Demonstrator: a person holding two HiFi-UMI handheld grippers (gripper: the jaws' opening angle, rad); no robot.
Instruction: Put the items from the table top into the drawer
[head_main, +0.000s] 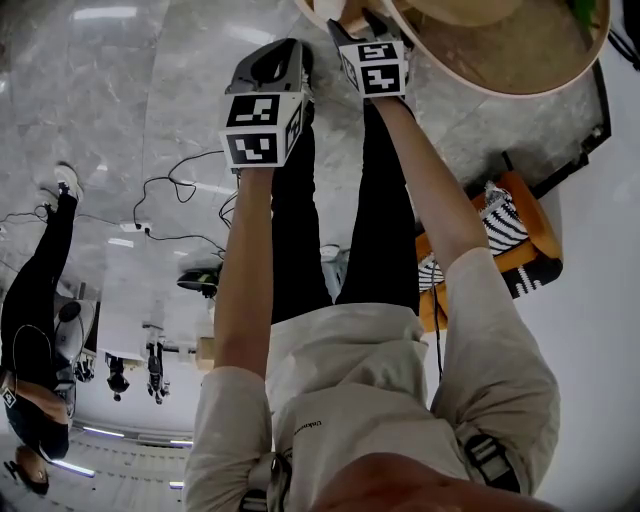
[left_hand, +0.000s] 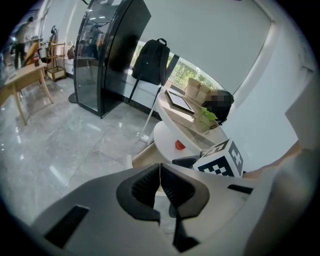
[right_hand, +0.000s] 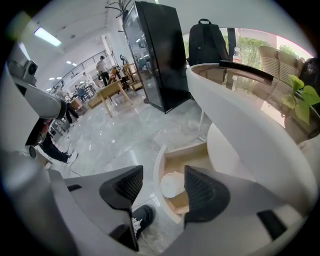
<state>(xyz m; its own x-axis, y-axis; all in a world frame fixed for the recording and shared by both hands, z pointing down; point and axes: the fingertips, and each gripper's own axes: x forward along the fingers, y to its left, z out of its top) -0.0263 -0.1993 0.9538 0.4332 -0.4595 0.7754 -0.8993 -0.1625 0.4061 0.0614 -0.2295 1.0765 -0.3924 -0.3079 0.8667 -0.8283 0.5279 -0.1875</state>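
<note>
We see the right tool (right_hand: 163, 183) with its two jaws standing well apart, and no thing is pressed between the ribbed pads. It points steeply down at the open drawer (right_hand: 185, 156), a curved wooden drawer with a pale front rim that is pulled out from under the round white bench (right_hand: 250, 135). In the gap between the jaws, lower down, a white round item (right_hand: 172, 186) lies flat on the drawer bottom, near the front rim. The right gripper view is strongly bent by the lens, so we think it is a flat disc or a lid, but we cannot say which. The pads seem not to touch it. Below the drawer, on the grey marble floor (right_hand: 125, 135), the tip of a dark shoe (right_hand: 142, 216) shows between the jaws.

The left tool (left_hand: 160, 175) has its jaws closed together, pad against pad, with nothing between them. It is held beside the right tool, whose marker cube (left_hand: 220, 161) shows just to its right. Past it, a small red item (left_hand: 179, 145) lies on the white top of the bench, and a green plant (left_hand: 206, 119) stands further back on the upper level.
</note>
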